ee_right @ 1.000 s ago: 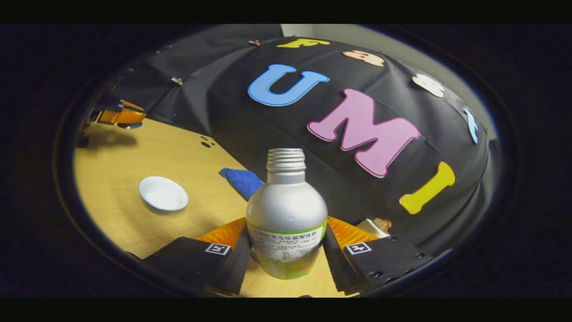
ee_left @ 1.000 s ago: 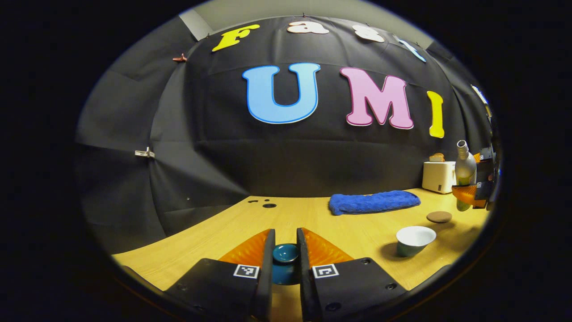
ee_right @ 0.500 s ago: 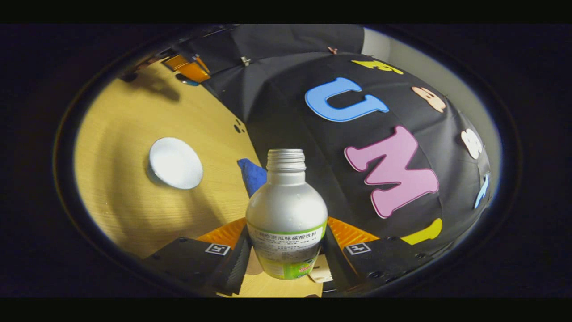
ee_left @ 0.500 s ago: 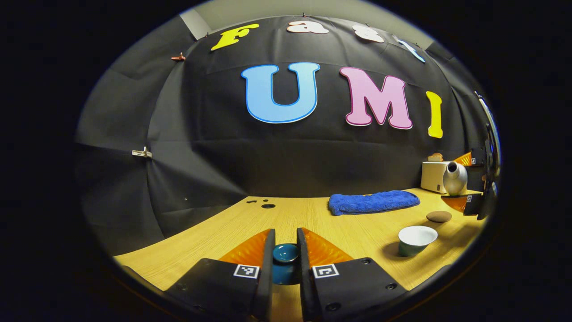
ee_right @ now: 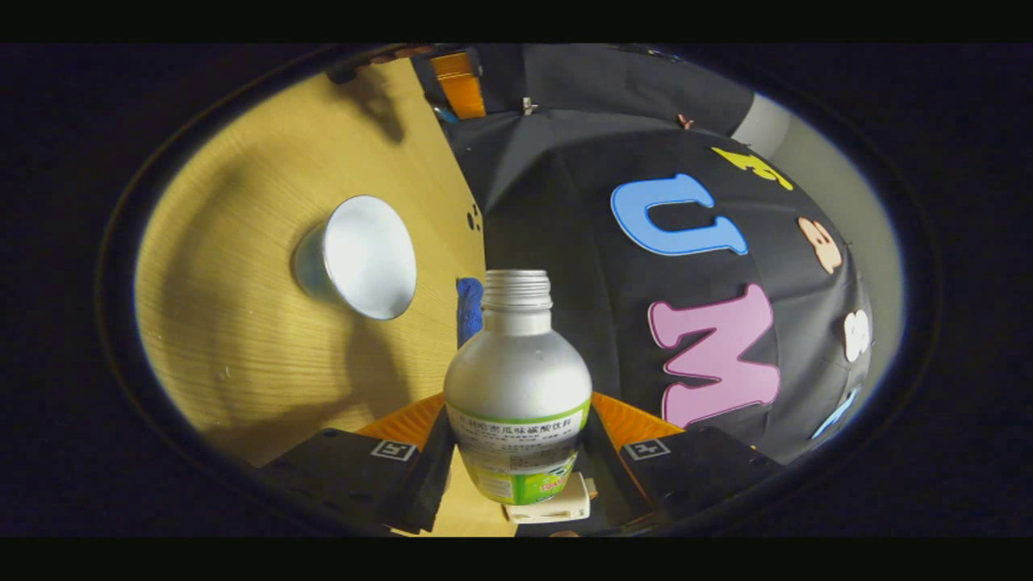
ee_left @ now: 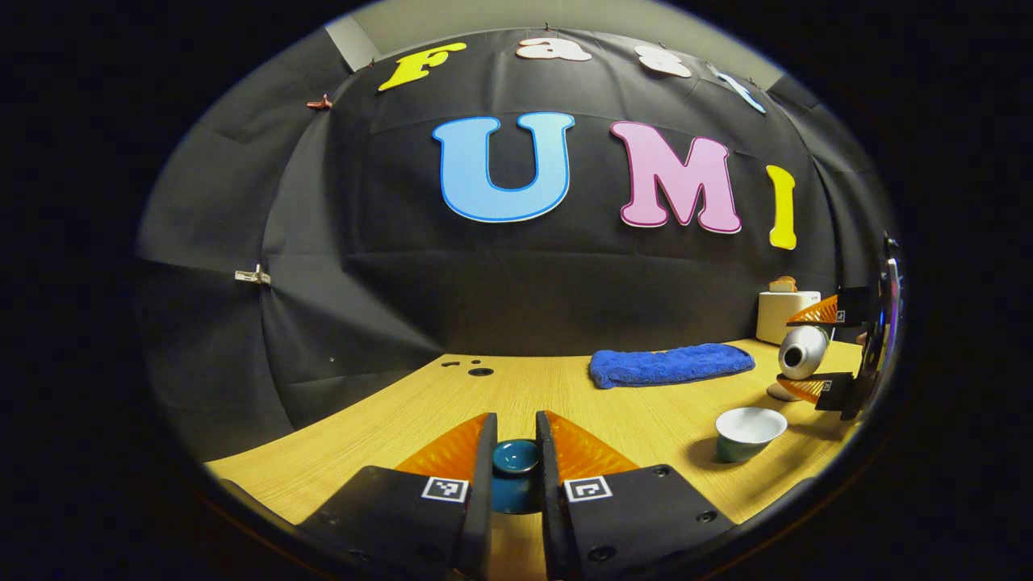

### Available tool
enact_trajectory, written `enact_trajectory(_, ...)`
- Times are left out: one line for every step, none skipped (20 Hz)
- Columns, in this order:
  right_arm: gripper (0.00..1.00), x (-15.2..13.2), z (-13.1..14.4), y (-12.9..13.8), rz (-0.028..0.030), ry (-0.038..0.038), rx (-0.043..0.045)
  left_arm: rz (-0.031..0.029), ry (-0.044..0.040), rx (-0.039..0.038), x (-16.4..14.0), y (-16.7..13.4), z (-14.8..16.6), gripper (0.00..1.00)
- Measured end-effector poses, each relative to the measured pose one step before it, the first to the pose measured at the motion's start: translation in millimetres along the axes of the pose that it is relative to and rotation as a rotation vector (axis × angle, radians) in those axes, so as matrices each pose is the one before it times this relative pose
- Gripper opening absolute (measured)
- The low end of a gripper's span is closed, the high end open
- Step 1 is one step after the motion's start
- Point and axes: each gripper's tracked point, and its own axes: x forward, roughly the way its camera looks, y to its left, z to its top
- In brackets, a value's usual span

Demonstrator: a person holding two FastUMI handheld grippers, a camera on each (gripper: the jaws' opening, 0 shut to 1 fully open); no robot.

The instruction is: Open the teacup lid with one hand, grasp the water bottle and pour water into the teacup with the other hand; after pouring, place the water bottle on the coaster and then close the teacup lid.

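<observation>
The right gripper (ee_right: 516,452) is clamping both fingers on the body of the silver water bottle (ee_right: 516,387), which is lying almost on its side, capless mouth aimed toward the open teacup (ee_left: 749,432). In the left gripper view the water bottle is hanging just beyond and above the teacup's rim, neck not yet over the bowl. The left gripper (ee_left: 515,472) is pinching the blue teacup lid (ee_left: 515,460) low over the wooden table (ee_left: 565,395), well away from the teacup. The coaster is sitting just behind the teacup, partly hidden.
</observation>
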Motion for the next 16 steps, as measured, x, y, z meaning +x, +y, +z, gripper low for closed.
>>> enact_trajectory(0.78, 0.68, 1.68, 0.87, 0.00095, -0.00514, -0.02563, -0.00142, -0.00016, -0.00014, -0.25, -0.28, 0.26, 0.29)
enact_trajectory(0.78, -0.12, 0.84, -0.55, -0.00058, -0.00562, -0.02286, -0.00131, 0.00003, 0.00003, -0.06, -0.30, -0.13, 0.29)
enact_trajectory(0.78, 2.17, 1.96, -1.04, -0.00065, -0.00477, -0.01907, -0.00174, 0.00014, 0.00005, 0.13, -0.43, 0.26, 0.29)
enact_trajectory(0.78, 2.06, 0.94, 1.21, 0.00149, -0.00520, -0.02083, -0.00155, -0.00014, -0.00014, -0.06, -0.38, 0.36, 0.29)
enact_trajectory(0.78, 0.75, 0.66, 0.34, 0.00189, -0.00337, -0.01727, -0.00445, -0.00018, 0.00031, 0.32, -0.39, 0.06, 0.29)
enact_trajectory(0.78, 1.84, 2.19, 2.02, 0.00407, -0.00485, -0.01936, -0.00410, -0.00030, 0.00015, -0.15, -1.01, -0.14, 0.29)
enact_trajectory(0.78, 1.49, 1.60, 1.57, 0.00172, -0.00589, -0.02939, -0.00181, 0.00004, -0.00007, 0.01, 0.04, 0.21, 0.29)
enact_trajectory(0.77, 0.52, 0.12, 1.44, 0.00201, -0.00547, -0.02406, -0.00015, 0.00005, 0.00021, 0.17, 0.13, 0.40, 0.29)
enact_trajectory(0.77, 1.46, 1.31, 1.98, 0.00186, -0.00864, -0.02525, 0.00005, -0.00016, -0.00010, -0.20, -0.14, -0.57, 0.29)
enact_trajectory(0.80, 0.13, -0.05, 0.87, -0.00040, -0.00427, -0.02111, -0.00050, 0.00008, 0.00003, 0.22, -0.29, 0.26, 0.29)
enact_trajectory(0.77, 0.85, 0.83, 0.83, 0.00282, -0.00223, -0.01503, -0.00147, 0.00008, -0.00002, -0.41, -0.41, -0.13, 0.29)
enact_trajectory(0.77, 0.27, -0.08, 1.22, 0.00228, -0.00229, -0.01220, -0.00097, 0.00004, -0.00014, 0.11, -0.09, 0.51, 0.29)
enact_trajectory(0.77, 0.56, 1.08, 1.03, 0.00088, -0.00338, -0.01297, -0.00140, 0.00023, -0.00007, -0.13, -0.14, -0.23, 0.29)
enact_trajectory(0.77, -0.03, 0.98, 0.42, 0.00187, -0.00250, -0.01286, -0.00167, -0.00031, 0.00030, -0.02, -0.30, 0.22, 0.29)
enact_trajectory(0.80, 0.15, -0.42, 0.42, -0.00011, -0.00218, -0.01104, -0.00106, 0.00011, 0.00000, 0.07, -0.44, -0.19, 0.29)
enact_trajectory(0.77, -0.17, 1.09, 0.75, 0.00169, -0.00541, -0.01190, -0.00002, -0.00006, -0.00003, -0.08, 0.02, 0.49, 0.29)
